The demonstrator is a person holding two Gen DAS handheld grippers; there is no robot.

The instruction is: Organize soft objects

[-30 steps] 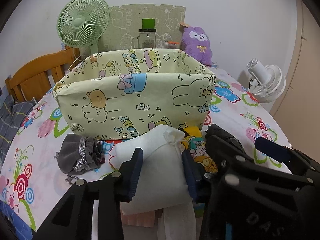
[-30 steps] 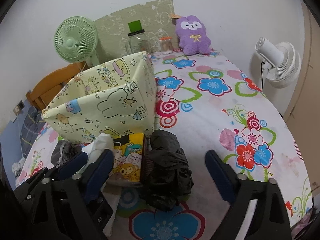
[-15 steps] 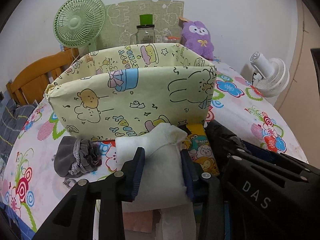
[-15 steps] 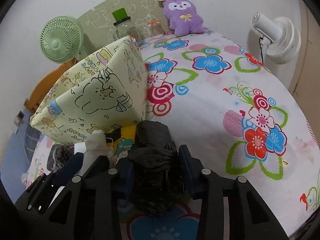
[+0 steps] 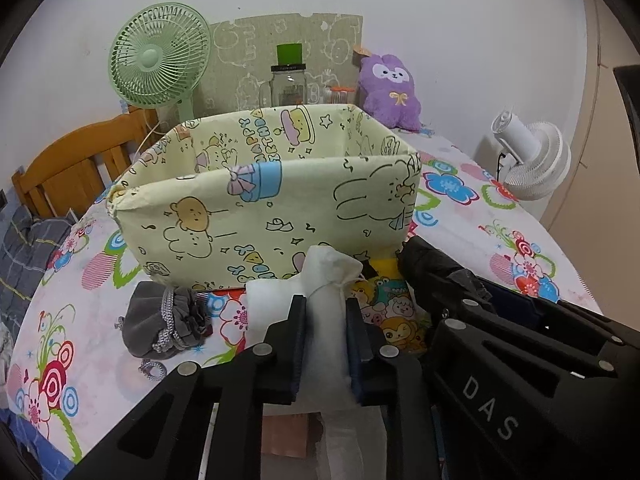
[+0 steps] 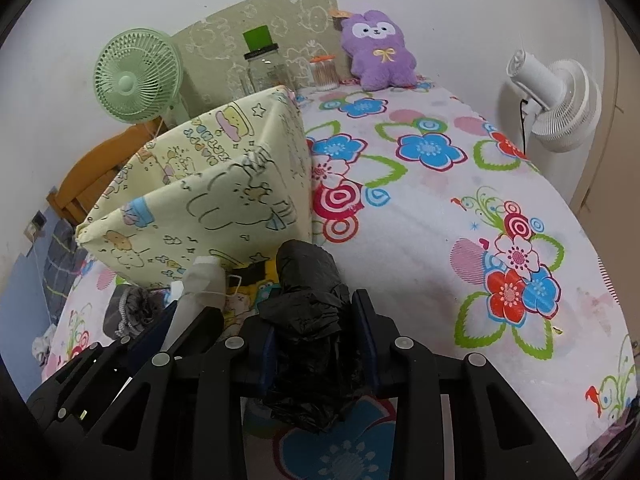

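Fabric bin (image 5: pixel 280 208) at frame centre looks empty; left tool (image 5: pixel 326 340) clamps the white pouch (image 5: pixel 328 300), right tool (image 6: pixel 320 332) the black bag (image 6: pixel 308 280); grey pouch (image 5: pixel 164 324) waits.

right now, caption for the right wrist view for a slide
Right gripper closed on a black plastic bag beside the yellow cartoon fabric bin on a flowered tablecloth.

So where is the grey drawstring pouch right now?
In the left wrist view the grey drawstring pouch lies on the floral tablecloth, low on the left, just in front of the yellow fabric bin and left of the white bag.
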